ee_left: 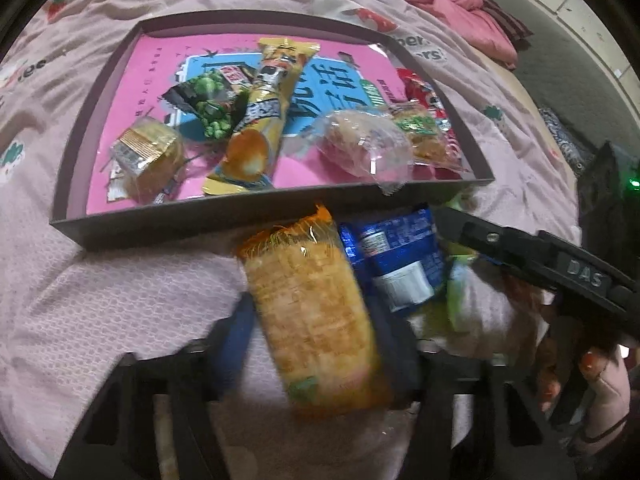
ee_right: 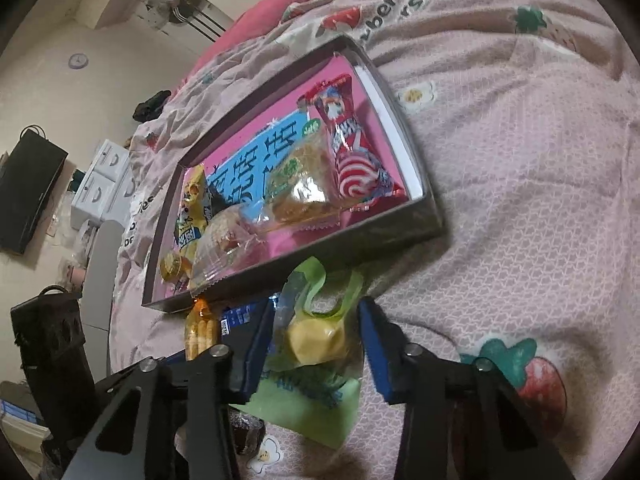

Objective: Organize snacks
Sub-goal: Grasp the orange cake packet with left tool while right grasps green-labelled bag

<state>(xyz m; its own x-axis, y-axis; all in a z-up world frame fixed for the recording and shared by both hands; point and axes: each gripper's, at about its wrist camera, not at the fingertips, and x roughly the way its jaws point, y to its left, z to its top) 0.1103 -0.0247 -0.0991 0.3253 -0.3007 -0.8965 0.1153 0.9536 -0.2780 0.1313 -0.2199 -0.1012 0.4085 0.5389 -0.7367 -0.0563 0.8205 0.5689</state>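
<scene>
Left wrist view: left gripper clamped on an orange cracker pack, blue pads pressing both long sides, pack lifted just short of the near wall of the grey tray. Beside the pack, to its right, a blue packet on the pink bedspread, partly under the pack's edge. Further right, one black finger of the right gripper reaching in over a green bag. Inside the tray, on its pink and blue printed floor: a small cracker bundle at near left, a green pea packet, a long yellow chip bag down the middle, a clear-wrapped pastry, a green-labelled noodle snack and a red packet at the right wall.

Right wrist view: right gripper spread wide, fingers either side of a green bag with a yellow lump inside, pads apart from it, nothing held. Bag flat on the bedspread, its top just short of the tray's near wall. Same tray ahead, red swirl packet against its right wall, noodle snack alongside. Orange pack and blue packet peeking past the left finger.
</scene>
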